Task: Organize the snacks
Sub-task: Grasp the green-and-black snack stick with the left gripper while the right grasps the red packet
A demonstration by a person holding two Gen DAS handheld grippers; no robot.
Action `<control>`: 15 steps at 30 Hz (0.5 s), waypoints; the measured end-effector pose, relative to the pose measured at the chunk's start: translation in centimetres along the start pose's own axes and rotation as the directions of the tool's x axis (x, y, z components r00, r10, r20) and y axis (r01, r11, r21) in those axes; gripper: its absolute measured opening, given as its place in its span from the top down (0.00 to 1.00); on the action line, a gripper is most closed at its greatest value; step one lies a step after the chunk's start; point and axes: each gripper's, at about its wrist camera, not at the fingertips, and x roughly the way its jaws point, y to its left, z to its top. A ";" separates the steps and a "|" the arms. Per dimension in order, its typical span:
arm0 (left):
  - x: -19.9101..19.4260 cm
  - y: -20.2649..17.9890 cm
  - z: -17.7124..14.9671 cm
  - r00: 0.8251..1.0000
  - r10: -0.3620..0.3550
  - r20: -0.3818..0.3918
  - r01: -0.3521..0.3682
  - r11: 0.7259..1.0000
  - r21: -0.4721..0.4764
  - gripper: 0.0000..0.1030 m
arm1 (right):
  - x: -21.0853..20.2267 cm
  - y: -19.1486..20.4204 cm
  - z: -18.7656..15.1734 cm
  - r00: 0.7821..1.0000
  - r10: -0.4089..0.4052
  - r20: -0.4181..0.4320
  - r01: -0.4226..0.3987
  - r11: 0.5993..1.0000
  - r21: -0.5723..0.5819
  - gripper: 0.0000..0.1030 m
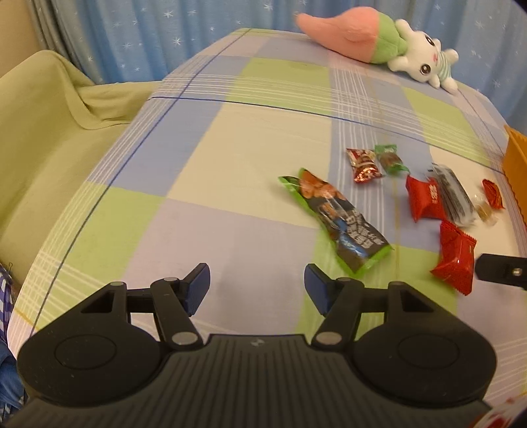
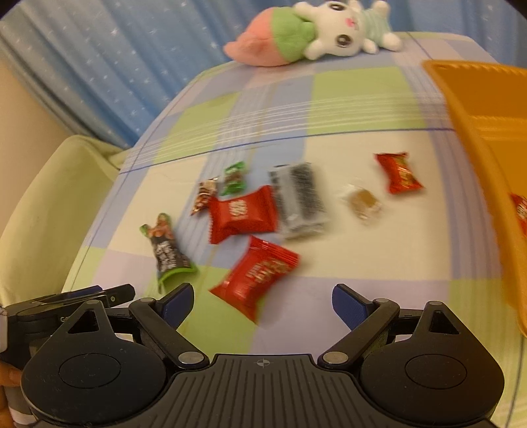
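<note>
left wrist: we looked low across the bed (image 1: 230,164), snacks to our right
right wrist: nearer, snacks ahead
shared: snack pile (image 1: 425,200) (image 2: 243,214), plush (image 1: 421,59) (image 2: 332,29)

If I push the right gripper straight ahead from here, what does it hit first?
Probably the nearest red packet: it lies just ahead of the open right gripper, slightly left of centre. Past it sits the grey packet. Depth is hard to judge, so the gripper might pass above it.

bare sheet (image 1: 204,171) left, orange basket (image 2: 487,131) right
</note>
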 end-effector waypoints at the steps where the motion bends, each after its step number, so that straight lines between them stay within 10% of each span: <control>1: -0.1 0.2 0.0 1.000 -0.006 0.002 0.006 1.000 -0.003 0.40 | 0.5 0.4 0.2 1.000 0.000 -0.005 0.000 1.000 -0.010 0.27; 9: -0.8 -0.3 1.0 0.993 -0.115 0.017 0.115 0.993 -0.013 0.40 | 3.2 2.0 1.1 0.999 -0.046 -0.021 0.047 0.999 0.007 0.37; 15: 0.4 -1.9 2.5 0.987 -0.161 0.015 0.161 0.987 0.024 0.39 | 3.9 2.1 1.3 0.995 -0.099 -0.026 0.098 0.995 -0.025 0.70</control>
